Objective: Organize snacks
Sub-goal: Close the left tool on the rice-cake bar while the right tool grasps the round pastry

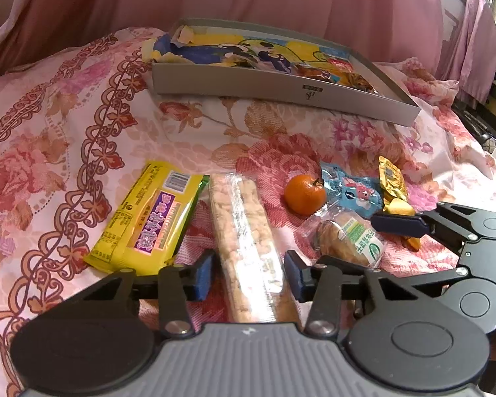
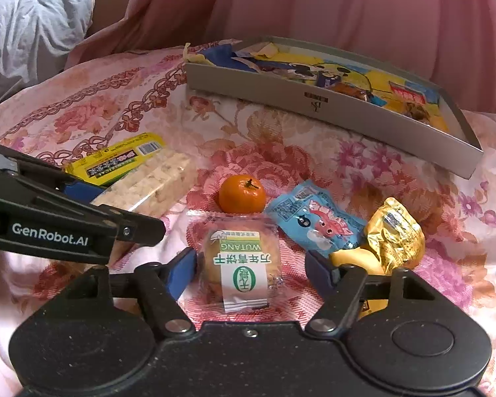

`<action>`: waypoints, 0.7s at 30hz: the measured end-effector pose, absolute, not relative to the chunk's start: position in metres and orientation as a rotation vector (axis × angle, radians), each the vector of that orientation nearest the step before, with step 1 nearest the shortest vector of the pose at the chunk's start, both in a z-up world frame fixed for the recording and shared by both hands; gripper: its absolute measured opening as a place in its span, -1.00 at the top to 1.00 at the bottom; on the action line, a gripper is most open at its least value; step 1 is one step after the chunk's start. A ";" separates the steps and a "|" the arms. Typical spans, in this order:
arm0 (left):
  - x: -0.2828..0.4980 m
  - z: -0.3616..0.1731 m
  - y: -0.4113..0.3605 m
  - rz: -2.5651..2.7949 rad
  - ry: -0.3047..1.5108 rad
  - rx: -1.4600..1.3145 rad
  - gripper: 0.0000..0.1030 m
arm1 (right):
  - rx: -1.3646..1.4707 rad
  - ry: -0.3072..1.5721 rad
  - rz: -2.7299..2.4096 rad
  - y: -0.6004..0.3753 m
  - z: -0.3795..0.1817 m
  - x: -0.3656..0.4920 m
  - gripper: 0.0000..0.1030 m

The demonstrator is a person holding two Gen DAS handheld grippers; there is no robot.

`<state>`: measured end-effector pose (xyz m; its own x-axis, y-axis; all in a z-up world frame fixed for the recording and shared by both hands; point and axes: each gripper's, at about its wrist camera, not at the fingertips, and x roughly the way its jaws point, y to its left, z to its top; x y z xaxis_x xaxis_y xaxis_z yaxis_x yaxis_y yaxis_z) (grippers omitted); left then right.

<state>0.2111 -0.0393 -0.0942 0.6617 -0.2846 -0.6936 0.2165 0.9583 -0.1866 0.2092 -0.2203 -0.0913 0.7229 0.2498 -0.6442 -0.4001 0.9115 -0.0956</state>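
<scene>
Snacks partly hidden beneath left tool.

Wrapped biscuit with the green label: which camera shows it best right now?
The right wrist view: the wrapped biscuit lies centred between the open right gripper fingers, green label facing the camera. The left wrist view shows it off to the right at an angle, label skewed.

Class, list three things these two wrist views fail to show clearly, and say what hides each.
1. Long clear cracker pack: its near end, left wrist view, hidden under the left gripper.
2. Grey box: its contents, both views, partly screened by its front wall.
3. Yellow packet: right wrist view, mostly behind a finger of the right gripper.
</scene>
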 end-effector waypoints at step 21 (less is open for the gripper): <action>0.208 -0.090 -0.026 -0.249 0.860 -0.233 0.32 | -0.310 0.664 0.322 -0.210 -0.084 0.201 0.02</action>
<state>0.2078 -0.0261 -0.0900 0.6271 -0.3079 -0.7155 0.1215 0.9460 -0.3006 0.2006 -0.2099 -0.0840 0.7420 0.1912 -0.6425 -0.3860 0.9055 -0.1763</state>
